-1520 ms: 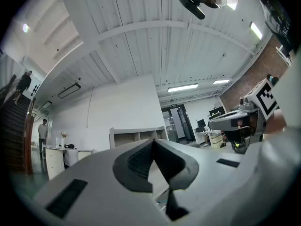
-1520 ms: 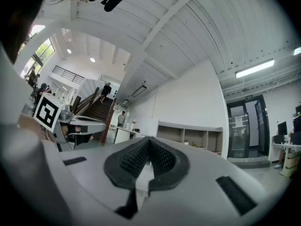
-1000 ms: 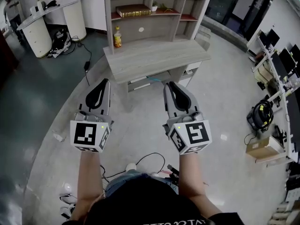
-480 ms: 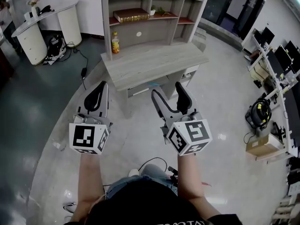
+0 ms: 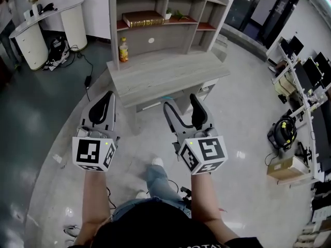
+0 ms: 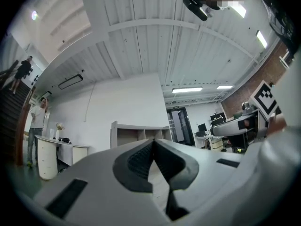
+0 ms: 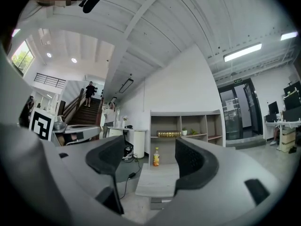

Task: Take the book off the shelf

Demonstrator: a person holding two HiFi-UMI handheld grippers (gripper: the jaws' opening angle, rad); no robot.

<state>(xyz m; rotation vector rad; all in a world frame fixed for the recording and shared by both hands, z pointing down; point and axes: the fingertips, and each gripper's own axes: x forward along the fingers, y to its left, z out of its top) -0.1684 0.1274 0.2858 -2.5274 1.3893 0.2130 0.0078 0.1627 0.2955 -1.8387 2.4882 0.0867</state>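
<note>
A brown book with gilt edges (image 5: 143,18) lies flat in the upper left bay of the grey wooden shelf (image 5: 115,19) that tops a desk (image 5: 170,74). The right gripper view shows the same book (image 7: 169,134) far ahead, framed between the jaws. My left gripper (image 5: 103,99) is shut and empty, its pads meeting (image 6: 153,142). My right gripper (image 5: 182,105) stands wide open with nothing between its fingers (image 7: 150,147). Both hang over the floor, short of the desk's front edge.
An orange-drink bottle (image 5: 123,50) stands on the desk's left rear corner. A small plant (image 5: 173,14) sits beside the book. A white curved counter (image 5: 36,30) and cables are at left. Computer desks (image 5: 305,71) and a cardboard box (image 5: 284,167) are at right. People (image 7: 110,114) stand by the stairs.
The right gripper's jaws have gone from shut to wide open. The person has stepped forward, one foot now showing below the grippers. The left gripper stayed shut.
</note>
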